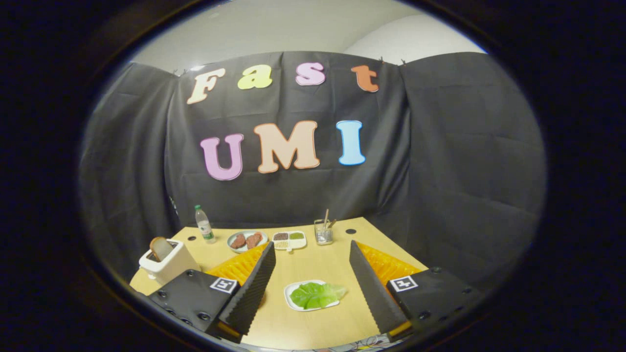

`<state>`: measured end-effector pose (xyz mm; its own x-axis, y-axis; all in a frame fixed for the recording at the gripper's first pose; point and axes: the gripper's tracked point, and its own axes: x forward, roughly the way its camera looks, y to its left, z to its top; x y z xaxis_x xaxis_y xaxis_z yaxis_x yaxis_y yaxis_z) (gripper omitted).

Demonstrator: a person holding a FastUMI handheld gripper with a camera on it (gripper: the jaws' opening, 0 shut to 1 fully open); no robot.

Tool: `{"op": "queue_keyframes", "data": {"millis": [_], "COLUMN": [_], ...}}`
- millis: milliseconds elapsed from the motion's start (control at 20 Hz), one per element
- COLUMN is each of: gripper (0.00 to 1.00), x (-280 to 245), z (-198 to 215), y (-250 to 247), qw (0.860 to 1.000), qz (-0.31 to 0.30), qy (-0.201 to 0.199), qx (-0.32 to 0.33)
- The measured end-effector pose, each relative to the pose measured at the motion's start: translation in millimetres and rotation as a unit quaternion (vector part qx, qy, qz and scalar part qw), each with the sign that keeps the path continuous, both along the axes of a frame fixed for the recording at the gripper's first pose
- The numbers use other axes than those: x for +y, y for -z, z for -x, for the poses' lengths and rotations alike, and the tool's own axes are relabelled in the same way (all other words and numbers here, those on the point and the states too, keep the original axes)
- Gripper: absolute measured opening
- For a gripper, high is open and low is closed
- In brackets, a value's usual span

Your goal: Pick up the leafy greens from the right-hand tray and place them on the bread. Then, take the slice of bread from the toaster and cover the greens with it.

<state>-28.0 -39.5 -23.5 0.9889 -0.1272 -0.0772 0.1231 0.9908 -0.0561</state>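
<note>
Nearby, bottle (204, 224), cup (323, 234), claw (313, 255) agape

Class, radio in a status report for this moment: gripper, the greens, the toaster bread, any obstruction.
Gripper open, empty. Leafy greens on white tray between the fingers, untouched. Bread slice upright in toaster, beyond left finger. Nothing between fingers and greens.

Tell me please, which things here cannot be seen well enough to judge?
- Gripper view: the bread in the toaster: its lower part sits hidden in the slot.
- Divided dish: fillings too small to name.
- Plate: two brown pieces too small to identify.
- Gripper open; the left finger hides the table beyond it.
</note>
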Motion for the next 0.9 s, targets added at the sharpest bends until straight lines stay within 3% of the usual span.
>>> {"op": "queue_keyframes", "data": {"millis": [300,550,900], "gripper": [0.97,0.97,0.97], "x": [-4,-17,-53], "z": [-29,-67,-112], "y": [19,36,90], "qw": [0.996,0.985,0.958], "qz": [0.007,0.008,0.031], "qy": [-0.063,-0.123,-0.15], "qx": [0.066,0.124,0.242]}}
